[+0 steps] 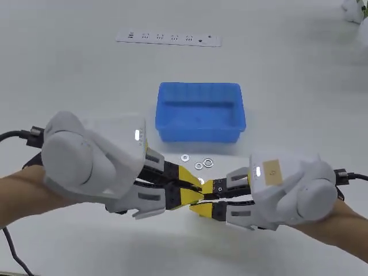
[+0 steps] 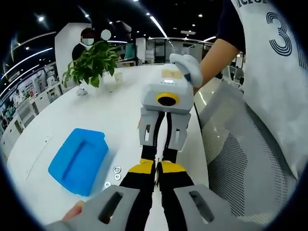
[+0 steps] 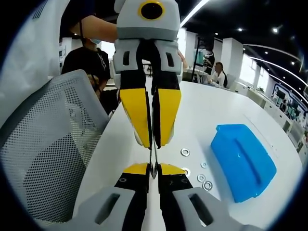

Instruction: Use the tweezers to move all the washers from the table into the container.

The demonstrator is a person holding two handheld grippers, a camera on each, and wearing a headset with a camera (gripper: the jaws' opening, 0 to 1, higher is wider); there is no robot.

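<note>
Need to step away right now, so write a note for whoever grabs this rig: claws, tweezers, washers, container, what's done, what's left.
Left claw: shut on the tweezers, tip to tip with the right claw.
Right claw: shut on the same tweezers.
Washers: several lie on the table, between the claws and the blue container.
Done: nothing; no washer seen in the container.
To do: probably settle the tweezers in one claw, then move every washer.

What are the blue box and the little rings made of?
The box looks like glossy plastic: even blue, soft shine, rounded edges. The rings look like metal, maybe steel: silvery, thin, with bright glints.
</note>
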